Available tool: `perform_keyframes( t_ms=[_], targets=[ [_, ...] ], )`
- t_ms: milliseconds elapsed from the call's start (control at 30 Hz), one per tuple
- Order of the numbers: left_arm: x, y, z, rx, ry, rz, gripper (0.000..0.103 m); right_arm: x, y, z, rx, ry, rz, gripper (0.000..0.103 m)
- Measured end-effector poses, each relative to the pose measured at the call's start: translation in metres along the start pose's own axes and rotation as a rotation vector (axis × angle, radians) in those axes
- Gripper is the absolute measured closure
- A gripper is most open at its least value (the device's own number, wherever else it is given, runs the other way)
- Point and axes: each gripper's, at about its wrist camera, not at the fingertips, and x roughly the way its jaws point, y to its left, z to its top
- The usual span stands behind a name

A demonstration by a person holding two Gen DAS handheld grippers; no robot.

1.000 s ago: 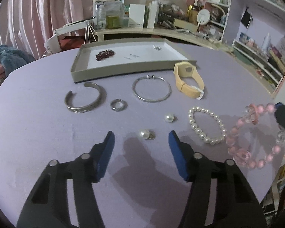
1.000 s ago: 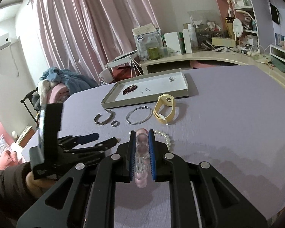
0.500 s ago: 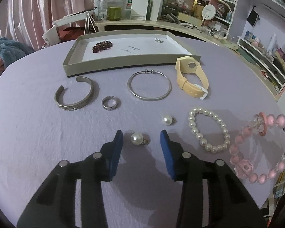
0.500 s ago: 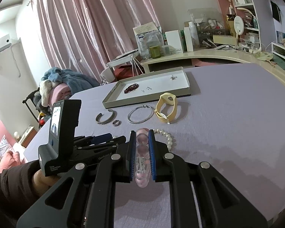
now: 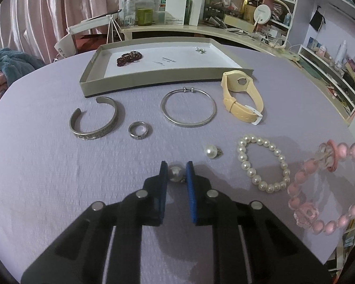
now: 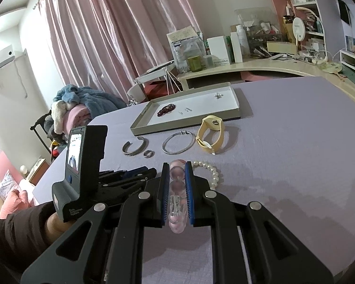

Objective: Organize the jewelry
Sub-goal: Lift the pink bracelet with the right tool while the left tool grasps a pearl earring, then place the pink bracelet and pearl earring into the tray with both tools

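Left hand-held gripper (image 5: 176, 174): pinching a round, glossy pearl earring (image 5: 175, 174) low on the lilac surface (image 5: 47, 177).
Right hand-held gripper (image 6: 176, 189): pressed onto a pink bead bracelet (image 6: 176, 172), lifted.
Ahead: second pearl earring (image 5: 211, 151), pearl bracelet (image 5: 262, 163), tray (image 5: 153, 81).

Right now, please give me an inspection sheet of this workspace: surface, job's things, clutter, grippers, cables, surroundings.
Surface: purple table cover.
Job's things: tray holding a dark red bracelet; outside it, cuff, ring, bangle, yellow watch band, pearl bracelet, loose pearl earring.
Clutter: bottles and boxes on the back counter.
Grippers: left gripper shut on a second pearl earring; right gripper shut on pink bead bracelet.
Cables: nothing seen on the table.
Surroundings: pink curtains, shelves.
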Motion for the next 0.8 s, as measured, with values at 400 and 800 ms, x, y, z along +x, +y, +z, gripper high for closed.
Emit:
perform_keyframes(
  t_ms=[400, 800],
  targets=[
    [-0.028, 0.018, 0.004, -0.011, -0.042, -0.024, 0.087, -0.006, 0.009, 0.027, -0.032, -0.051, 0.006, 0.089],
    [-0.092, 0.054, 0.061, -0.023, -0.230, -0.041, 0.087, 0.006, 0.011, 0.098, -0.075, -0.140, -0.057, 0.090]
  ],
)
